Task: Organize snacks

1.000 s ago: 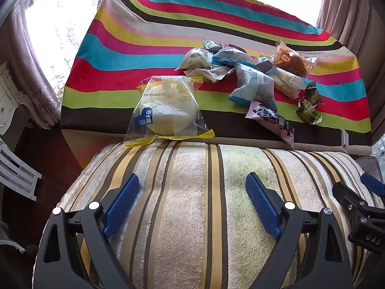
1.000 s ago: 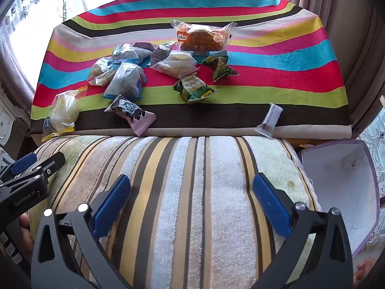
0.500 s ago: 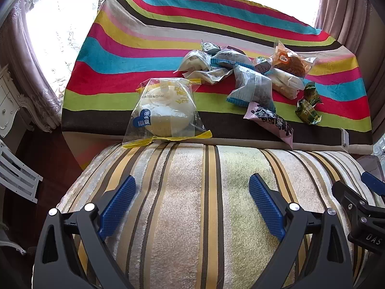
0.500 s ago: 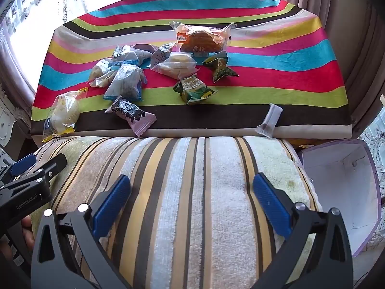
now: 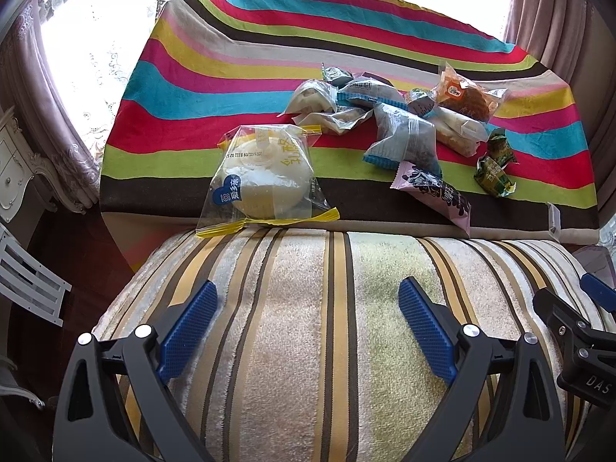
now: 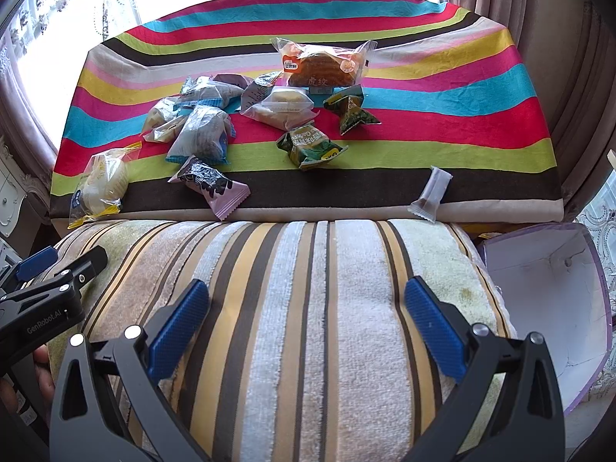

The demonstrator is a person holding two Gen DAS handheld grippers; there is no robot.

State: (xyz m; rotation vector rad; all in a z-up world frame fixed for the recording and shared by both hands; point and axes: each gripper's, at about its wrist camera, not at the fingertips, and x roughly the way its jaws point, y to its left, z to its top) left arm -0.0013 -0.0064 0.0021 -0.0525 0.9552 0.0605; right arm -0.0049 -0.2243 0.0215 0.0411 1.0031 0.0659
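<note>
- Change since the earlier frame: the left gripper (image 5: pixel 304 331) has spread its jaws a little wider and now stands fully open; the snacks lie where they lay.
- Far left: round pale bun in a clear, yellow-edged bag (image 5: pixel 265 181), set apart from the rest at the near edge of the striped cloth (image 5: pixel 184 88), its lower edge overlapping the towel-covered cushion (image 5: pixel 308 308). Judged to be the easiest first pick for the left side.
- Left gripper: empty, hovering over the cushion, short of the bun.
- Centre: loose heap of wrapped snacks (image 6: pixel 200 131), overlapping one another; pink-and-black packet (image 6: pixel 211 184) just in front of the heap.
- Centre right: tiger-striped cake in clear wrap (image 6: pixel 323 65) at the back; two green packets (image 6: pixel 312 146) in front of it.
- Right gripper (image 6: pixel 306 327): jaws wide apart, nothing between them, over the cushion.
- Right: small white stick packet (image 6: pixel 431 194) alone at the cloth's near edge.
- Far right: open white-lined bag or box (image 6: pixel 546 300) beside the cushion, seemingly empty; probably the destination.
</note>
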